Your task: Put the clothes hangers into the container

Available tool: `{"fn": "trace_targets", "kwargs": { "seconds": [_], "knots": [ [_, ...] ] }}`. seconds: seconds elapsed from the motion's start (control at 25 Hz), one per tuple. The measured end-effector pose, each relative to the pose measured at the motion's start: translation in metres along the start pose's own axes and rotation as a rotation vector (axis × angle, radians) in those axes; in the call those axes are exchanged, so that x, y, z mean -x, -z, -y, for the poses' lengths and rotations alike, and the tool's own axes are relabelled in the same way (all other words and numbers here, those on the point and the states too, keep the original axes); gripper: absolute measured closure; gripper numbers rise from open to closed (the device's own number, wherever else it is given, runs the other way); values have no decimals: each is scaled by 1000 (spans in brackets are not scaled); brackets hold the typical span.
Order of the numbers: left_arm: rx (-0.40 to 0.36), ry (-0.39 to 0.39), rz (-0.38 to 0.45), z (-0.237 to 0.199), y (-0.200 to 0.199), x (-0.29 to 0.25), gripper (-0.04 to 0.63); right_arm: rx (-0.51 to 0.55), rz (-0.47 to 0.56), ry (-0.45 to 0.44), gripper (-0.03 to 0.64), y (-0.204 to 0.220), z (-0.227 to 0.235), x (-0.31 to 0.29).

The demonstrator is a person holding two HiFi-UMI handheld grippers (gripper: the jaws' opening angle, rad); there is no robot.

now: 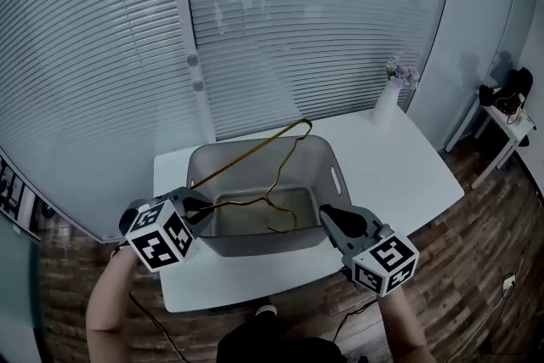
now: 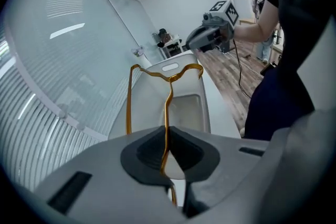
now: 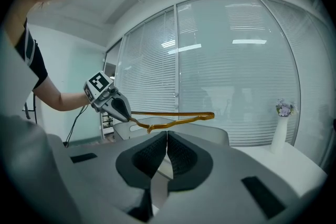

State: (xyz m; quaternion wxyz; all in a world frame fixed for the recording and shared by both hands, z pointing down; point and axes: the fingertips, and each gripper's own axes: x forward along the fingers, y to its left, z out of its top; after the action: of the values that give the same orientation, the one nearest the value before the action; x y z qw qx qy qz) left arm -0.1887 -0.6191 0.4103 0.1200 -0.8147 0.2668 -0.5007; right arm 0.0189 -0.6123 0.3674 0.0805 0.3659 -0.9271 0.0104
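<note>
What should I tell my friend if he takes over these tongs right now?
Left tongs: shut on the thin gold wire clothes hanger.
Right tongs: shut and empty, beside the near right corner of the grey plastic container.
Hanger: tilted over the container on the white table, hook end down inside, far corner poking above the back rim.
Done: hanger is gripped and partly in the container.
Left: lower it fully in, then open the left tongs. No other hanger shows.

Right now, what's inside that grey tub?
A gold wire hanger, held in the left fingers, leans inside, one corner poking above the rim. The tub's near wall hides part of the floor.
</note>
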Motion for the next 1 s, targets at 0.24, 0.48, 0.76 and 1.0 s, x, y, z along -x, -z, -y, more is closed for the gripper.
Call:
{"fn": "trace_targets", "kwargs": {
  "seconds": [0.24,0.48,0.76,1.0],
  "knots": [
    [-93,87,-4,3,-4,-9,569,-7,-17,2,589,4,4,-7],
    [-136,226,-13,4,-10,-14,569,-14,-22,5,589,7,8,-16],
    [-101,427,-84,4,-5,-23,566,-7,-17,15,589,4,13,-21],
    [21,546,-180,-3,-8,-42,565,-11,-11,20,589,1,20,-21]
  ]
}}
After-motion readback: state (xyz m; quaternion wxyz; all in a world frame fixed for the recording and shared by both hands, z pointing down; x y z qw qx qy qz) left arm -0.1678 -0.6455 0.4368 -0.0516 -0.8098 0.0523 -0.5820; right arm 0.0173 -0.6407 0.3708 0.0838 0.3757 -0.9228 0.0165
